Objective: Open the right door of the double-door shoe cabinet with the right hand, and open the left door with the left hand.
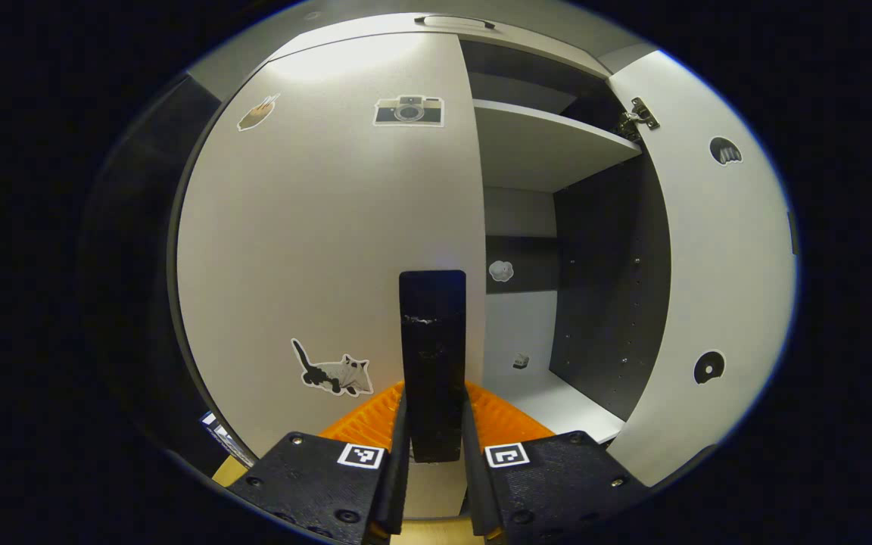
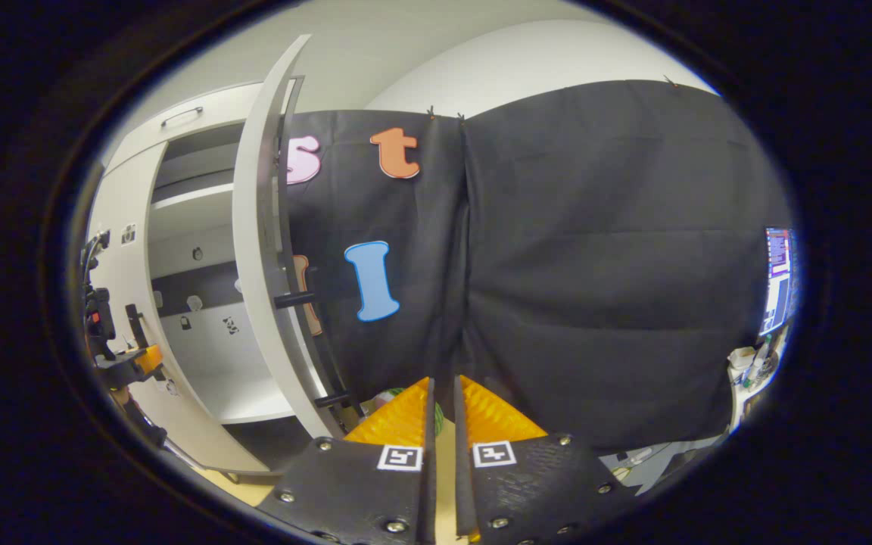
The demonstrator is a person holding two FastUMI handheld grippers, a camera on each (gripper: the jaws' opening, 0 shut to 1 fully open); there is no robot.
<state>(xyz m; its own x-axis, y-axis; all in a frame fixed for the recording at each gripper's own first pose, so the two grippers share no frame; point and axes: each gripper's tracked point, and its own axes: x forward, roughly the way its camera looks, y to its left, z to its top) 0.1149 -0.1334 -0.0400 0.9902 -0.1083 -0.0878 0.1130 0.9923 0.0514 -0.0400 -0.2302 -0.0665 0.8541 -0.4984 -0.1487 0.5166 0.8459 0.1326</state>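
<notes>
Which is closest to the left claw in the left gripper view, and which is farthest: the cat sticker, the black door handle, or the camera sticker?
1. The black door handle: between the left claw's fingers, at the left door's edge.
2. The cat sticker: low on the left door, to the left of the handle.
3. The camera sticker: high up near the door's top, farthest.
</notes>
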